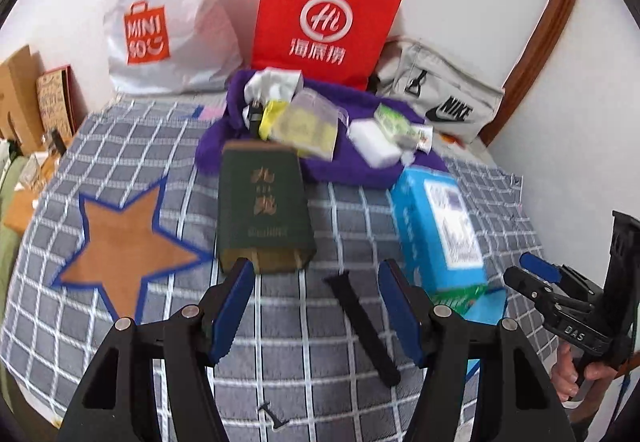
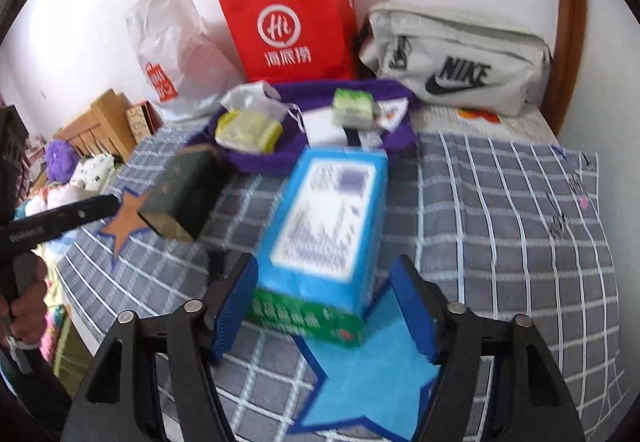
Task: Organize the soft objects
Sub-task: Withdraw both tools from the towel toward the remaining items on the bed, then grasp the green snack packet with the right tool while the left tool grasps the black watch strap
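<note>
A dark green box (image 1: pixel 264 210) lies on the checked bedspread (image 1: pixel 120 138) just beyond my open, empty left gripper (image 1: pixel 316 302). A blue tissue pack (image 2: pixel 324 230) rests partly on a blue star patch (image 2: pixel 368 382), right in front of my open right gripper (image 2: pixel 324 306); it also shows in the left wrist view (image 1: pixel 440 230). A purple cloth (image 1: pixel 352 158) further back carries several small packets: a yellow-green one (image 2: pixel 248 130), a white one (image 1: pixel 376 140) and a green one (image 2: pixel 354 106). The right gripper shows at the left wrist view's right edge (image 1: pixel 536 274).
An orange star patch (image 1: pixel 124 242) lies left of the green box. A black strap (image 1: pixel 364 326) lies between my left fingers. A white Miniso bag (image 1: pixel 168 22), a red paper bag (image 1: pixel 324 18) and a grey Nike pouch (image 2: pixel 460 62) line the wall. Cardboard boxes (image 2: pixel 104 122) stand left.
</note>
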Demonstrator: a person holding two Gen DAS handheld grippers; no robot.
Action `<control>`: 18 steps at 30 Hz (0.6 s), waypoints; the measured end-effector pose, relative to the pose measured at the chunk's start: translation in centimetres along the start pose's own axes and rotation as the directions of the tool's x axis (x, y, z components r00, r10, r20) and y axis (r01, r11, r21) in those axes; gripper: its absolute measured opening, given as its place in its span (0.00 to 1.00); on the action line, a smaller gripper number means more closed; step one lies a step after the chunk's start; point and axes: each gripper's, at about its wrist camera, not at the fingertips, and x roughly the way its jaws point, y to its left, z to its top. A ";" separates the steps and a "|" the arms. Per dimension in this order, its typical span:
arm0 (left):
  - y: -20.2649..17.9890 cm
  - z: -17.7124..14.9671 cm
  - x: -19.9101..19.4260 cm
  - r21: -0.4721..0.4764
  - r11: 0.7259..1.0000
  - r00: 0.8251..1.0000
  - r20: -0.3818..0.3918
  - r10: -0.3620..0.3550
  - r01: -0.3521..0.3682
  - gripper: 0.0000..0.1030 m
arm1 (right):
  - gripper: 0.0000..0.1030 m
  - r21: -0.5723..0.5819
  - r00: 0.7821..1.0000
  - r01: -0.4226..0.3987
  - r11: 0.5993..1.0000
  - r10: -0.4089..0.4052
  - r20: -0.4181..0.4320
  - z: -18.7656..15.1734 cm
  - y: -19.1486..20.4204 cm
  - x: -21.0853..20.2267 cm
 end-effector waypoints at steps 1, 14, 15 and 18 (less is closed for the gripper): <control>0.1 -0.7 0.3 0.000 1.000 1.000 -0.013 0.000 0.000 0.61 | 0.52 0.005 1.000 -0.006 1.000 0.006 -0.018 -0.7 -0.3 0.5; -0.4 -4.3 3.2 0.031 1.000 0.997 -0.078 0.006 -0.004 0.61 | 0.25 -0.018 0.994 -0.082 0.996 0.080 -0.071 -3.7 -1.9 5.0; -0.3 -4.3 3.4 0.030 1.000 0.997 -0.083 0.009 -0.007 0.61 | 0.19 -0.036 0.996 -0.072 0.997 0.069 -0.061 -3.9 -1.7 4.9; -0.2 -4.4 3.7 0.027 1.000 0.996 -0.093 0.007 -0.005 0.61 | 0.09 -0.055 0.994 -0.099 0.994 0.096 -0.051 -4.6 -1.3 4.1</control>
